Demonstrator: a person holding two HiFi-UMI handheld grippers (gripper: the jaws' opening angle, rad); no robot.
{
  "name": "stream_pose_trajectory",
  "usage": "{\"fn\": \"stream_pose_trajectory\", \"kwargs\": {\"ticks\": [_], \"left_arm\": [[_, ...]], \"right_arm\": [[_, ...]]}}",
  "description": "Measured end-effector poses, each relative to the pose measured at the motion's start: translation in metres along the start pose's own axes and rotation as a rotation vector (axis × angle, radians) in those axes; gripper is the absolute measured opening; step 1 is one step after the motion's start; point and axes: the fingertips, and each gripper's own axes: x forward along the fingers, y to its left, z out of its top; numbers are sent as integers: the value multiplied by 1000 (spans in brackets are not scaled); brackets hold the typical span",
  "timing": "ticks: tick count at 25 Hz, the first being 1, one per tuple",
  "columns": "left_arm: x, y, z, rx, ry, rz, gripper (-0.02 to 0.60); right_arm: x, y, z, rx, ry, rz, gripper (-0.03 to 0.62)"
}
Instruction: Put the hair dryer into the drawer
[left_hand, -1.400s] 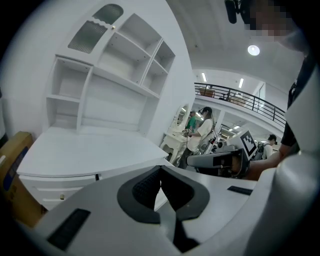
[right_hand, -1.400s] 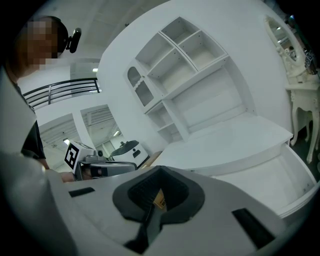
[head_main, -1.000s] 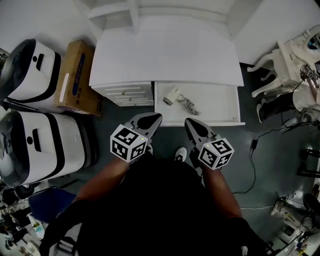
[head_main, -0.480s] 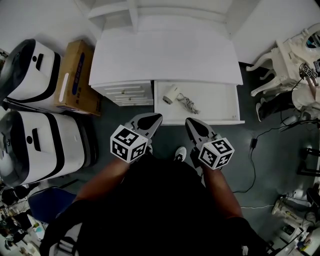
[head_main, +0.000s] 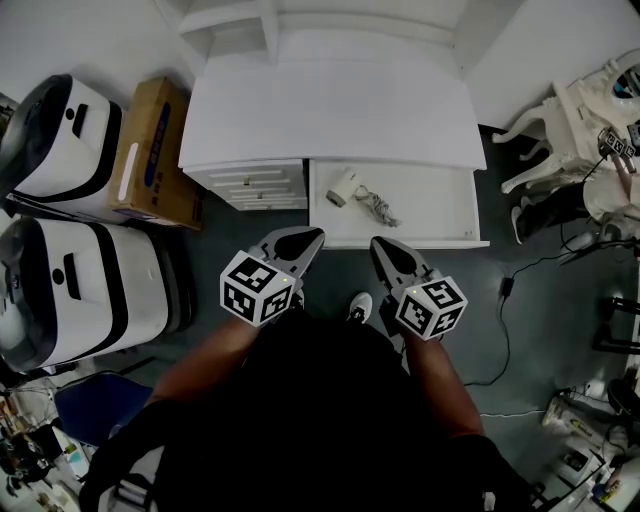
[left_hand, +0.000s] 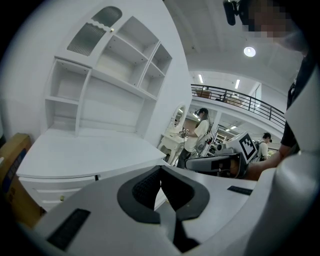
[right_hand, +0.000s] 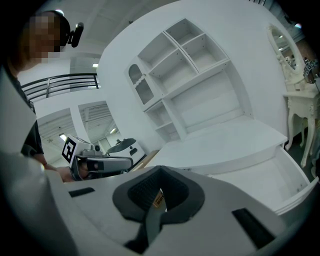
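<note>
The white hair dryer (head_main: 343, 187) lies in the left part of the open white drawer (head_main: 440, 205), its grey cord (head_main: 377, 208) coiled beside it. Both grippers hang side by side in front of the drawer's front edge, above the dark floor and apart from the dryer. My left gripper (head_main: 316, 235) is shut, nothing between its dark pads (left_hand: 145, 187). My right gripper (head_main: 377, 244) is shut too and holds nothing; its pads (right_hand: 145, 192) meet at the tip. Each gripper view looks over the white desk top (left_hand: 85, 150), and the dryer is hidden in both.
A small white drawer unit (head_main: 255, 187) sits under the desk's left side. A cardboard box (head_main: 150, 150) and two white-and-black machines (head_main: 70, 290) stand at the left. White ornate furniture (head_main: 580, 120) and a floor cable (head_main: 505, 300) are at the right. People (left_hand: 200, 130) stand far off.
</note>
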Motion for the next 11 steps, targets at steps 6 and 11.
{"fn": "stream_pose_trajectory", "kwargs": {"ticks": [6,11], "left_arm": [[-1,0,0,1,-2,-2,9],[0,0,0,3,-1,-6,9]], "right_arm": [[0,1,-2,-3,0,-1,25],[0,1,-2,-5,-1,-2,25]]}}
